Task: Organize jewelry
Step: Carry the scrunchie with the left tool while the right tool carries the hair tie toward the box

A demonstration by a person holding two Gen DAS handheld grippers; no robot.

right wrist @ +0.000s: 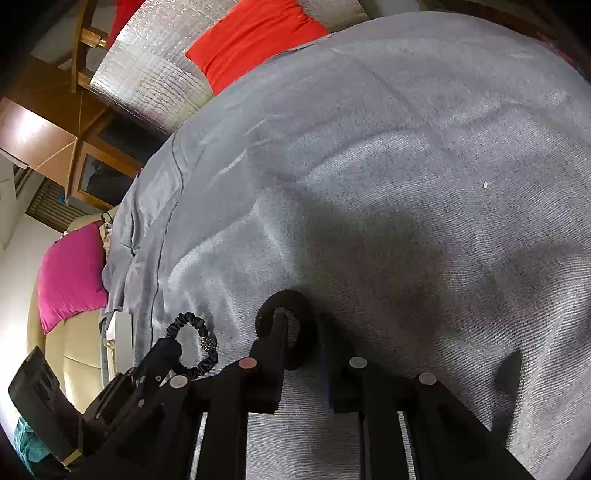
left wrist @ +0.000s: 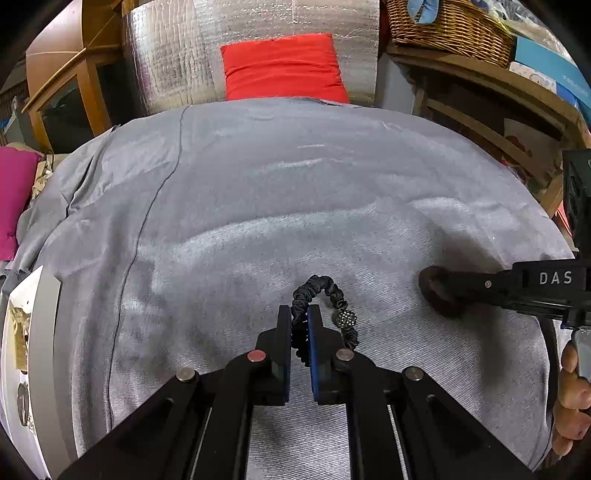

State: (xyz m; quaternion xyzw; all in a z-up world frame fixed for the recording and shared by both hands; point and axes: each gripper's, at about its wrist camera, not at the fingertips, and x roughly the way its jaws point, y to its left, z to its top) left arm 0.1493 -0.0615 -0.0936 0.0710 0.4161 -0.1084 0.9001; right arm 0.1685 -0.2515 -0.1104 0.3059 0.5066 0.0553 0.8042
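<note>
Clamped in the left gripper (left wrist: 299,325) jaws, a black ruched bracelet (left wrist: 334,295) loops out ahead over the grey blanket (left wrist: 258,206). The right gripper (right wrist: 295,332) jaws straddle a dark ring (right wrist: 286,326), slightly apart. Neither piece looks stowed yet; sorting seems early.

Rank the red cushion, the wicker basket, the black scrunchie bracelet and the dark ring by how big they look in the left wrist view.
1. red cushion
2. wicker basket, partly cut off by the frame
3. black scrunchie bracelet
4. dark ring, close to the bracelet in size, so unsure
</note>
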